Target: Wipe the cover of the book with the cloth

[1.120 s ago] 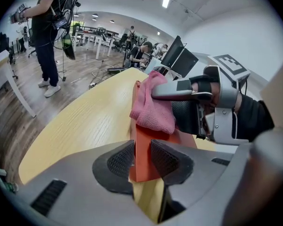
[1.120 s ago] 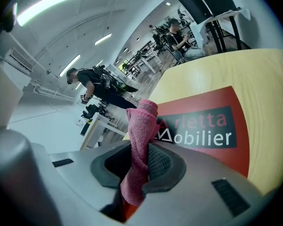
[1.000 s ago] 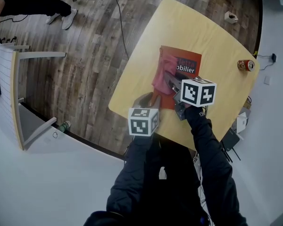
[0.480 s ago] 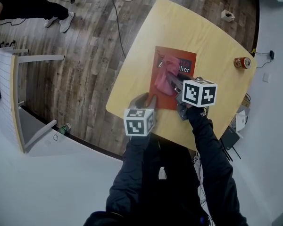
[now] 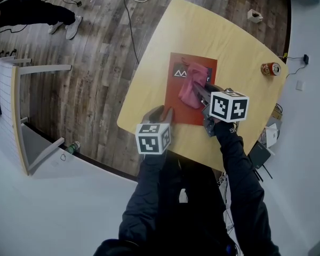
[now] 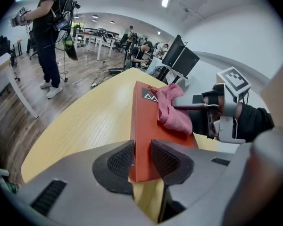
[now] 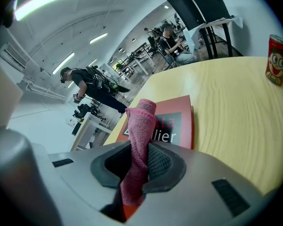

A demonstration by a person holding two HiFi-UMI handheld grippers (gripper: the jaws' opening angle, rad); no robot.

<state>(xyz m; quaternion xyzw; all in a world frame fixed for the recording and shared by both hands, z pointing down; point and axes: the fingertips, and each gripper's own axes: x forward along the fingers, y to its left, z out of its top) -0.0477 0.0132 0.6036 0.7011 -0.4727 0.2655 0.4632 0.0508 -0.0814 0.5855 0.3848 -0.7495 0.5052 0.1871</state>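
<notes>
A red book point(image 5: 177, 104) lies on the round wooden table point(image 5: 229, 41). My left gripper point(image 5: 162, 114) is shut on its near corner; in the left gripper view the pads point(image 6: 120, 160) squeeze the book point(image 6: 144, 126) from both sides. My right gripper point(image 5: 200, 93) is over the cover, shut on a pink cloth point(image 5: 191, 87). The cloth point(image 7: 140, 126) runs up between the right jaws point(image 7: 140, 166) and hangs onto the book point(image 7: 179, 121). A white logo on the cover shows left of the cloth point(image 6: 172, 109).
A red drink can point(image 5: 269, 69) stands near the table's right edge, also in the right gripper view point(image 7: 277, 60). A small white object point(image 5: 254, 16) sits at the far edge. A person point(image 6: 49, 36) stands on the wooden floor to the left. Cables cross the floor.
My right gripper has dragged the pink cloth to the right across the cover, uncovering the logo at the cover's left. The left gripper keeps its hold on the book's corner.
</notes>
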